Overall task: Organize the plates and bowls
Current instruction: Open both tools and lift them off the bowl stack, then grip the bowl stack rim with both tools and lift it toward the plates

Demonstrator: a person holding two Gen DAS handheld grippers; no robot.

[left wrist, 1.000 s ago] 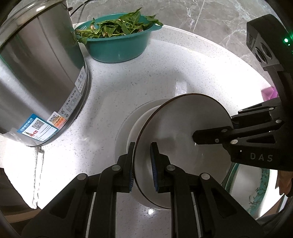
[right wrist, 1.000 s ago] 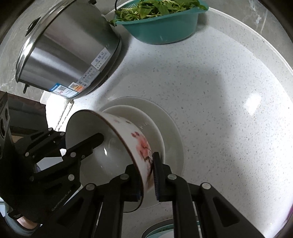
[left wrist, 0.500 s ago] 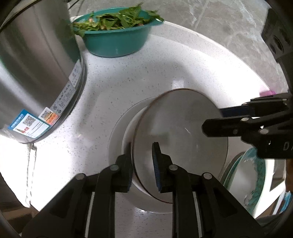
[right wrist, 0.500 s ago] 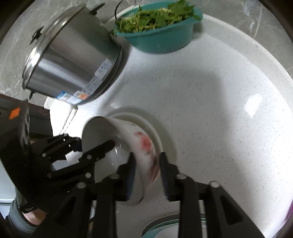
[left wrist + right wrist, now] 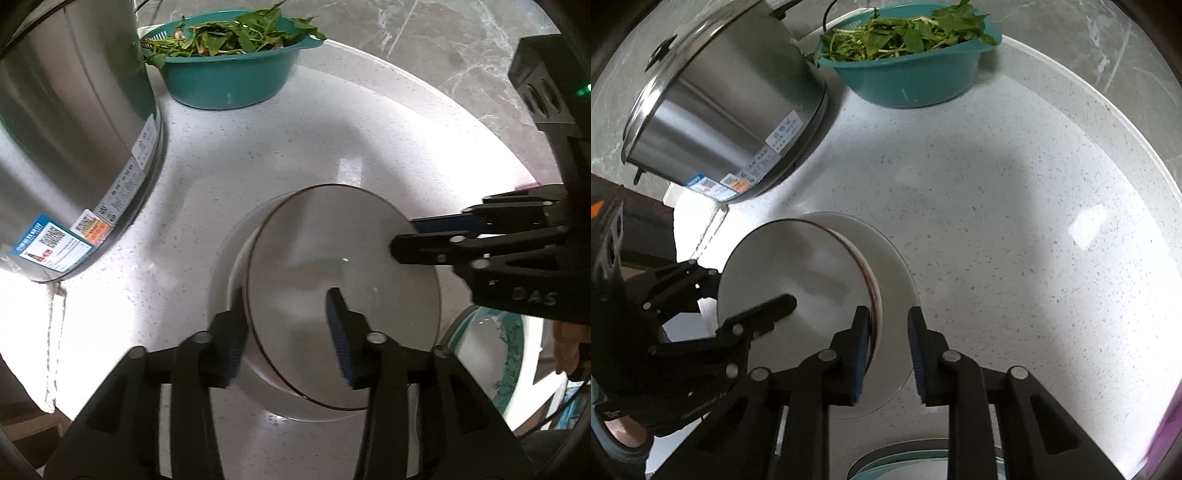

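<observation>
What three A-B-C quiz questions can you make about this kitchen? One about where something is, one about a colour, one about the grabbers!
1. Where is the steel pot?
A. On the floor
B. On the counter, next to the basin of greens
C. Inside a sink

2. What colour is the basin of greens?
A. Red
B. Yellow
C. Teal

3. How are the left gripper and the right gripper?
A. Both open
B. Both shut on a spoon
C. One shut on a cup

Answers:
1 B: pot and basin stand side by side at the counter's back.
2 C: its plastic wall is blue-green.
3 A: each gripper's pads stand apart, either side of the white bowl rim.
</observation>
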